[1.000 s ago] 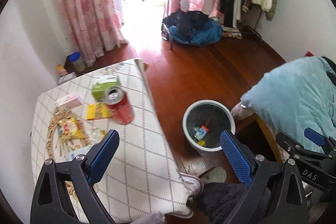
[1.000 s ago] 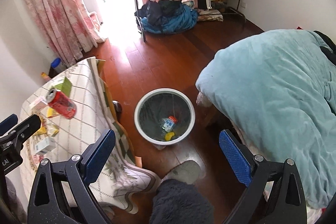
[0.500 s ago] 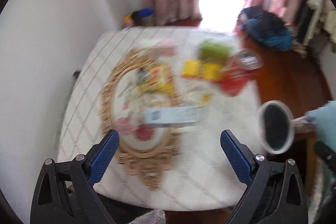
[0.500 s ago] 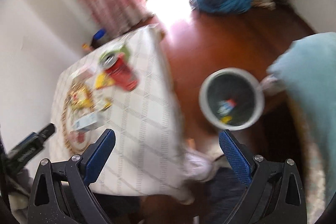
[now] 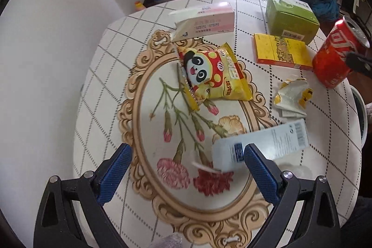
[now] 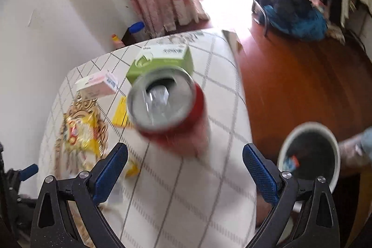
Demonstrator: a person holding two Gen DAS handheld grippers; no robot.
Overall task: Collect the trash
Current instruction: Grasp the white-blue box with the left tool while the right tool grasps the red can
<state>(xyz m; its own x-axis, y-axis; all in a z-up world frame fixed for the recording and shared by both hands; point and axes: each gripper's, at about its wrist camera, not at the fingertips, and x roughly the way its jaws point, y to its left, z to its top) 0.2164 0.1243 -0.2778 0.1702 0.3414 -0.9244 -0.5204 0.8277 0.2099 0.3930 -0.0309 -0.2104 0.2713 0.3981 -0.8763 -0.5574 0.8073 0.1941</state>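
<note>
Checked tablecloth (image 5: 302, 178) holds red can (image 6: 172, 108), panda snack bag (image 5: 214, 76), writing unreadable; both hand-held grippers (image 5: 186, 169) (image 6: 184, 166) spread, empty

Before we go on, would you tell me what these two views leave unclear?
- Bin, left view: cut off by the table edge.
- Bin contents, right view: small and blurred.
- Can label, right view: motion blur.
- Pale blue box, left view: near end hidden behind the left gripper finger.
</note>
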